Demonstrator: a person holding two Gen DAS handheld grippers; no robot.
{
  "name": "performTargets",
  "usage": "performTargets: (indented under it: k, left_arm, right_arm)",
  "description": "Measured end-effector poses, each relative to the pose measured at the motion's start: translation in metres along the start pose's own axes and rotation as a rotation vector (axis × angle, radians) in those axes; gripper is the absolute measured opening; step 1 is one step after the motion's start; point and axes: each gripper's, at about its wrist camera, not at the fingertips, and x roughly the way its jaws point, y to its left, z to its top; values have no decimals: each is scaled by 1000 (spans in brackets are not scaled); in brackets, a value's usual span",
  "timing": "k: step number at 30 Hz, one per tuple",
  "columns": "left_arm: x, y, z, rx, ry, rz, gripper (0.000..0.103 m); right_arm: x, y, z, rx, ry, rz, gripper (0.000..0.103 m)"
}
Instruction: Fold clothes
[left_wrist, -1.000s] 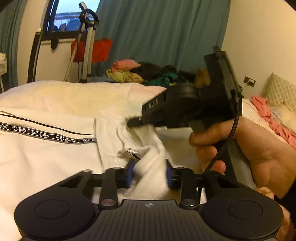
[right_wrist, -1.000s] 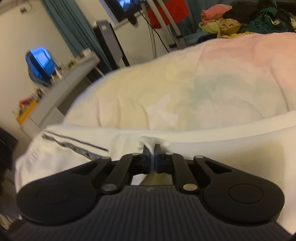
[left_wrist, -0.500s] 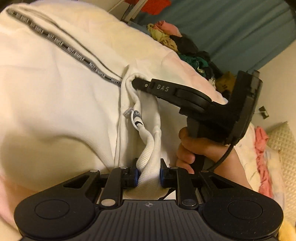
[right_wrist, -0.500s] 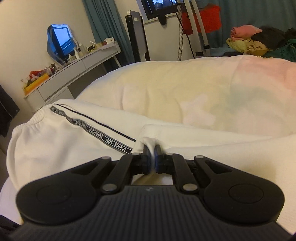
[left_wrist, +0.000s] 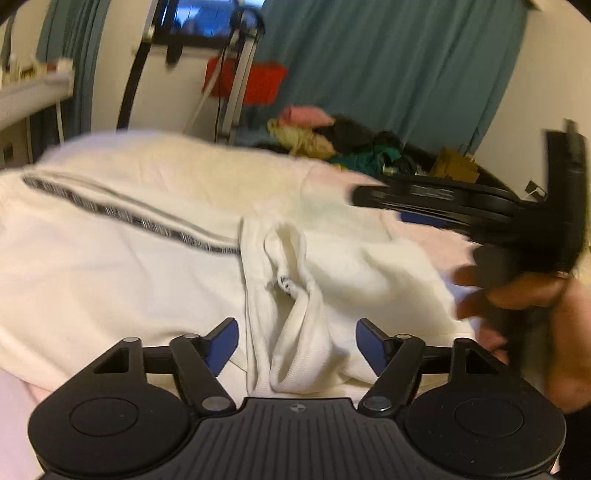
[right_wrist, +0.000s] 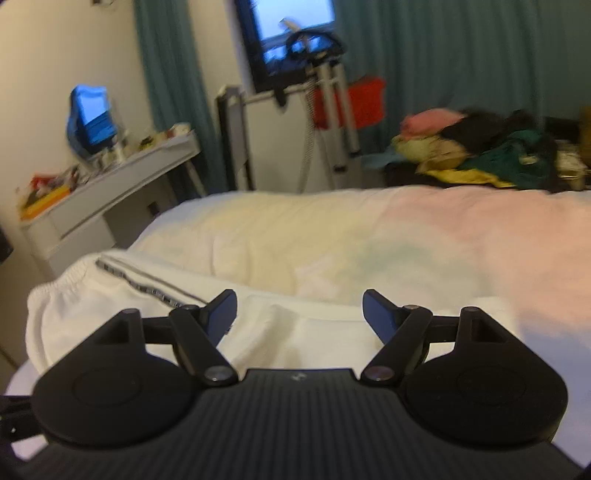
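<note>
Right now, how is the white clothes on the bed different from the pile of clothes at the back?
The white garment is one pale piece spread on the bed, close by; the clothes pile is many pieces heaped far back. The white garment carries a dark lettered stripe; the pile mixes pink, yellow, black and green. Both are crumpled cloth, neither neatly folded.

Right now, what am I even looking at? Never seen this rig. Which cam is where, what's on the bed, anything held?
No robot arm: a person holds a two-finger gripper in each hand, each with a fisheye camera looking along its fingers. One picture is from the left gripper, the other from the right gripper. The left view also shows the right gripper from the side, with the hand holding it. A white garment with a lettered stripe lies on the bed; a clothes pile sits behind. Both grippers' jaws are opening; nothing is held, though a fold of the garment lies between the left one's fingers.
</note>
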Motion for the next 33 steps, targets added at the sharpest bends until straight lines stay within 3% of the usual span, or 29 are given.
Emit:
performTargets:
  k: [3, 10, 14, 20, 23, 27, 28, 33]
  left_arm:
    - [-24, -7, -3, 25, -56, 16, 83]
    - [-82, -39, -27, 69, -118, 43, 86]
    - [-104, -55, -46, 100, -139, 72, 88]
    - [-111, -57, -62, 92, -141, 90, 90]
    - [-102, -41, -59, 22, -116, 112, 91]
    - [-91, -5, -55, -168, -58, 120, 91]
    - [-90, 4, -54, -209, -43, 129, 92]
    - [-95, 35, -49, -306, -38, 221, 92]
  right_arm:
    - [-48, -7, -5, 37, -55, -26, 77]
    - [-134, -13, -52, 119, -143, -70, 77]
    - [-154, -4, -76, 96, -150, -101, 77]
    - [-156, -3, -82, 92, -158, -120, 77]
    - [-154, -7, -83, 100, -154, -138, 77]
    - [-153, -7, -84, 90, -150, -141, 77]
    - [-153, -7, -84, 87, -148, -141, 88]
    - [-152, -6, -85, 72, -143, -144, 88]
